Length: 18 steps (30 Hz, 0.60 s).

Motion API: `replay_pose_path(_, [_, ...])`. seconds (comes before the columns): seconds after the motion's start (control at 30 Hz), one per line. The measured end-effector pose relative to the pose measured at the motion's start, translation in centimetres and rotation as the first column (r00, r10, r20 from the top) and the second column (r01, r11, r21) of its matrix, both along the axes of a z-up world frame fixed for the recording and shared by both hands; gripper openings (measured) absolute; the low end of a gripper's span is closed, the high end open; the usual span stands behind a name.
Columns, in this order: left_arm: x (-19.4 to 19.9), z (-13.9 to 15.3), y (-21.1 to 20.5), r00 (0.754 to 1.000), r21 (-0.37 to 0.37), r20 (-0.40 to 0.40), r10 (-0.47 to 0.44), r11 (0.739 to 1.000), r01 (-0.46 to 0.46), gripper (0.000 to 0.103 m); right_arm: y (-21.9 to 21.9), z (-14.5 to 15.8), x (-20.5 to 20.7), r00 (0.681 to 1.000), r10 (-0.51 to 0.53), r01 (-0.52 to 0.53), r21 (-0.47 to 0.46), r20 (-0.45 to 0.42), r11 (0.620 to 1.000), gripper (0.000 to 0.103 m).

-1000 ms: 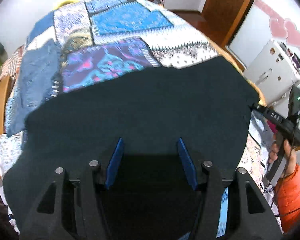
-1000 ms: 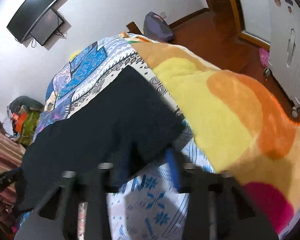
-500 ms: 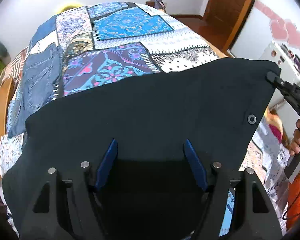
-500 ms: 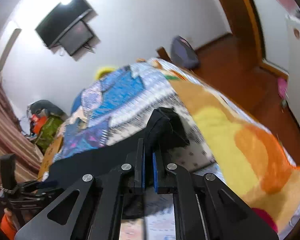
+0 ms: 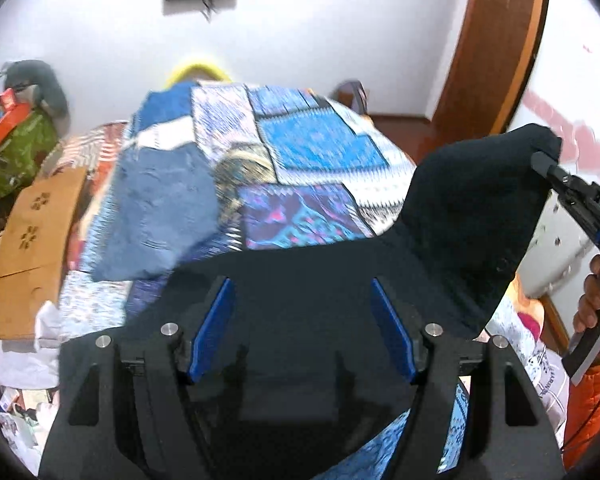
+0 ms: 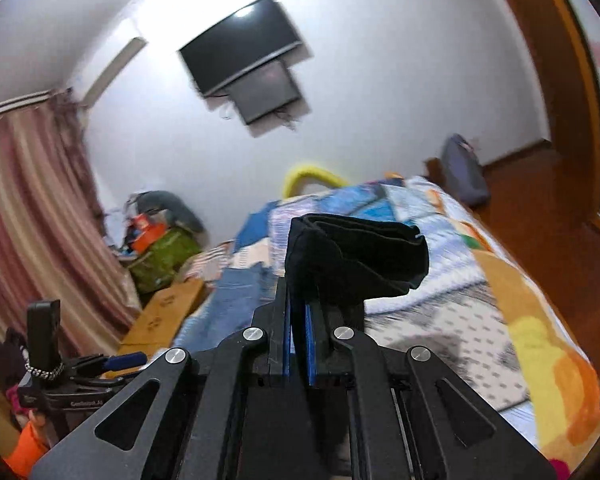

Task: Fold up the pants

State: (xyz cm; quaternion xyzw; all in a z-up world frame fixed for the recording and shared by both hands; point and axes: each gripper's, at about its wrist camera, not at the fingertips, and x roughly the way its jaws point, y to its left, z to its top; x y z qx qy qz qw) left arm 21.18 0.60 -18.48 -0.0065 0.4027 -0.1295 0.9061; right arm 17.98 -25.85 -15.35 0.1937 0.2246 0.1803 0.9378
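Note:
The dark navy pants [image 5: 308, 280] lie across the near part of the patchwork bed cover [image 5: 312, 148]. My right gripper [image 6: 298, 316] is shut on one corner of the pants [image 6: 356, 256] and holds it raised in the air; that raised corner also shows in the left wrist view [image 5: 480, 208]. My left gripper [image 5: 300, 312] is open, its blue pads [image 5: 212, 324] spread wide over the near part of the pants, with cloth between and under them.
A folded pair of blue jeans [image 5: 156, 208] lies on the bed's left side. A cardboard box [image 5: 28, 248] stands by the bed on the left. A white appliance [image 5: 556, 248] stands to the right. A TV [image 6: 240, 60] hangs on the wall.
My right gripper closed on the pants' corner and lifted it well above the bed. My left gripper stayed open while its view tilted up toward the far wall.

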Motion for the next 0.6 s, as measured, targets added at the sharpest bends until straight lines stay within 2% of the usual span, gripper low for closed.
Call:
replay_pose_path(0.17, [-2.4, 1.9, 4.3, 0.995, -0.012, 0.069, 0.065, 0.998, -0.065, 0.07, 5.0, 0.1, 1.6, 0.992, 0.124, -0.124, -0.009, -0.006, 0.992, 0.005])
replay_pose_path(0.3, [-3.6, 2.5, 7.1, 0.988, -0.01, 0.098, 0.12, 0.993, -0.12, 0.07, 9.7, -1.7, 2.2, 0.966, 0.251, -0.253, -0.033, -0.057, 0.967, 0.005])
replay_pose_path(0.43, [-3.9, 2.0, 9.5, 0.984, -0.044, 0.067, 0.167, 0.985, -0.165, 0.07, 13.4, -5.5, 2.0, 0.925, 0.344, -0.361, -0.09, -0.164, 0.928, 0.005])
replay_pose_path(0.5, [-3.8, 1.3, 10.1, 0.982, -0.058, 0.041, 0.182, 0.982, -0.179, 0.07, 14.8, -8.3, 1.8, 0.884, 0.398, -0.43, -0.091, -0.247, 0.898, 0.005])
replay_pose_path(0.6, [-3.4, 0.3, 10.2, 0.983, -0.059, 0.013, 0.183, 0.982, -0.182, 0.07, 15.7, -10.8, 1.2, 0.839, 0.437, -0.49, -0.101, -0.324, 0.866, 0.007])
